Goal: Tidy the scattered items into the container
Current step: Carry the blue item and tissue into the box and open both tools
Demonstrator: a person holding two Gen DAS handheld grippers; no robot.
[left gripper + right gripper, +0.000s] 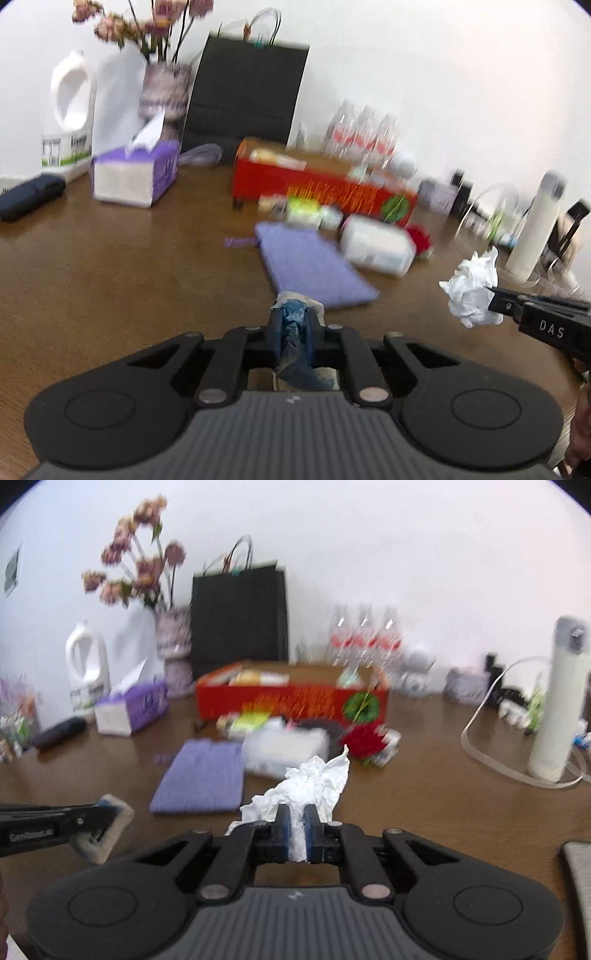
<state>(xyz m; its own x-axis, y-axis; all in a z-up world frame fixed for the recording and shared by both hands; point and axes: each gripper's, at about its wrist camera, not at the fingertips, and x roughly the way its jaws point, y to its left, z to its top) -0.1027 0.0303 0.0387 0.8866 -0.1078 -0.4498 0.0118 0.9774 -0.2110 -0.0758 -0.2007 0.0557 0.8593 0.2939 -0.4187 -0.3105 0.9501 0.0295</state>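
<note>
**Both grippers loaded; the red box lies straight ahead**

Take the red box as your landmark. Nearest to you, your left gripper [293,325] is clamped on a small blue-and-beige packet [295,314], and your right gripper [294,825] is pinched shut on a crumpled white tissue [310,779]. Both loads look to be held clear of the wooden table [110,266], well short of the box, side by side, with both tools pointing forward and slightly down.

Between you and the box lie a purple cloth [203,779], a white tissue pack [284,749] and, just beside the box's front wall, a red flower [364,740] and some small packets too blurred to name.

The red box [291,701] stands beyond these, open at the top, its long axis running across your view. Your right gripper faces roughly its middle; your left faces it from nearer its left end. Neither looks clearly closer. Carrying forward over the clutter and the front wall looks like the coming move.
</note>
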